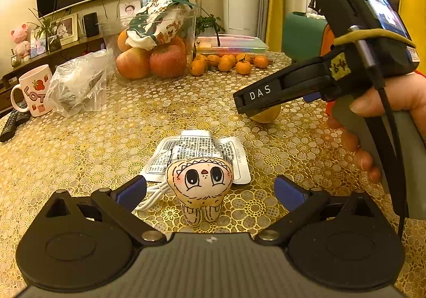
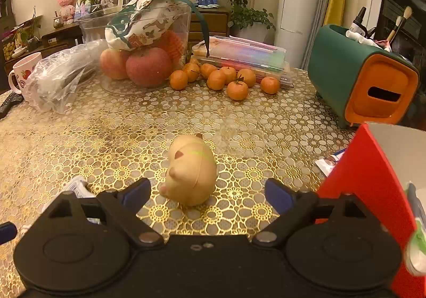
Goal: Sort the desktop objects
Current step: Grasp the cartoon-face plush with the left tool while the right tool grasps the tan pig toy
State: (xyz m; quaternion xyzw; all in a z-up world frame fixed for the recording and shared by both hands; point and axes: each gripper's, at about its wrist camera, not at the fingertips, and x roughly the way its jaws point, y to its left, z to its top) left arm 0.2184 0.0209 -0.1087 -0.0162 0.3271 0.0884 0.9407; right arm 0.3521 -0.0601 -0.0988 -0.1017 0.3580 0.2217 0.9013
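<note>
**Two open grippers, one toy in front of each**

Left wrist view: left gripper (image 1: 210, 190) open, both blue pads clear of the cloth doll (image 1: 199, 181) standing between them. One doll: cream fabric, big inked eyes, stitched fringe, two stubby legs, upright on the gold-patterned table (image 1: 93, 143). Behind it, touching, a small heap of printed sachets (image 1: 197, 146), at least three; a white cable (image 1: 151, 197) just beside its left. One strawberry mug (image 1: 32, 90) far left. Right gripper (image 1: 255, 99), held in a hand (image 1: 394, 111), hangs over a tan toy.

Right wrist view: right gripper (image 2: 207, 193) open, nothing pressed. One tan animal figure (image 2: 191, 170) lies on its side between the pads, apart from both; smooth, small pink ears, thin green band. Eight mandarins (image 2: 237, 89) near the clear fruit tub (image 2: 141, 40). One red box (image 2: 372, 178) at right.
</note>
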